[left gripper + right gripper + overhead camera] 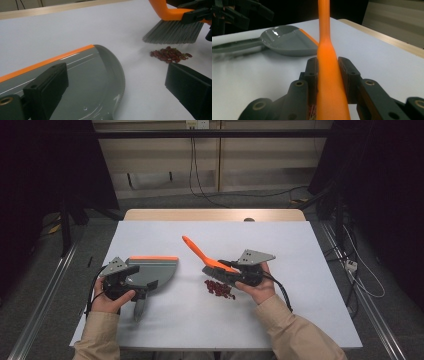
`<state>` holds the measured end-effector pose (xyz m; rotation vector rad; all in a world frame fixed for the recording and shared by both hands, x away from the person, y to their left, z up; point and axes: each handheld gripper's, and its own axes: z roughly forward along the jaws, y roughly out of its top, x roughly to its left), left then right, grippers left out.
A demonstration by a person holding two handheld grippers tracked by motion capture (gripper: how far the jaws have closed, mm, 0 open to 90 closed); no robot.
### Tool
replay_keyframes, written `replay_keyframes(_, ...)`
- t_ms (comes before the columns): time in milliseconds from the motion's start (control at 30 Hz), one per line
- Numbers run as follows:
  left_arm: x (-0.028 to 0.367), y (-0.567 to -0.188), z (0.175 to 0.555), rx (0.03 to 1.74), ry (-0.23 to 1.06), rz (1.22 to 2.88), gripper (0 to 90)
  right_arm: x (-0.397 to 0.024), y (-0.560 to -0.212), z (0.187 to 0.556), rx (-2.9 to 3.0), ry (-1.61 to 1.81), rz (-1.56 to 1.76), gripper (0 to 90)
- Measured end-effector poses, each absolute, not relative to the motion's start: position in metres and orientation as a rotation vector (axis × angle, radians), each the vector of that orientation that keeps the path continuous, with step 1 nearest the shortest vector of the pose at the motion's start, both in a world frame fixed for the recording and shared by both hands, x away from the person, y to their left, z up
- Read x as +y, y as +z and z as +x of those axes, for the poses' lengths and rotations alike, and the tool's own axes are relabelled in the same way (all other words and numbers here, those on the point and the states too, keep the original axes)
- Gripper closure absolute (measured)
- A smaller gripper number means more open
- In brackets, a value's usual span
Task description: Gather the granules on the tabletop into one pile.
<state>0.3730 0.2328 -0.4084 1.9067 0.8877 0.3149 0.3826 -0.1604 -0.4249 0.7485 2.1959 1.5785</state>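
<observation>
Right gripper (239, 269): jaws clamped on orange brush (210, 260)
Left gripper (131, 281): jaws spread, over dustpan (152, 271)
Beans (219, 288): table (300, 310) centre, between brush and dustpan, under bristles

On the table (165, 320), the dustpan (155, 270) lies left of centre in the high view, its handle running toward the lower left under the left gripper (122, 280). Right of centre, the brush (207, 259) slants from the upper left down to the right gripper (240, 272), which clamps its handle. The pile of beans (219, 288) lies on the table just below the bristles, between the dustpan and the right hand (257, 290).
</observation>
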Motion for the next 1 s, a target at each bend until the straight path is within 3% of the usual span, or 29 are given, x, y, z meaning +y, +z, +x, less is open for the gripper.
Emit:
replay_keyframes(433, 0.233, -0.408, 0.373, 0.877, 0.318, 1.910, 4.6, -0.109, -0.427, 0.366, 2.066, 1.632, 1.009, 71.3)
replay_keyframes(1000, 0.235, -0.408, 0.373, 0.884, 0.320, 1.902, 4.6, -0.087, -0.448, 0.356, 1.992, 1.553, 1.181, 71.3)
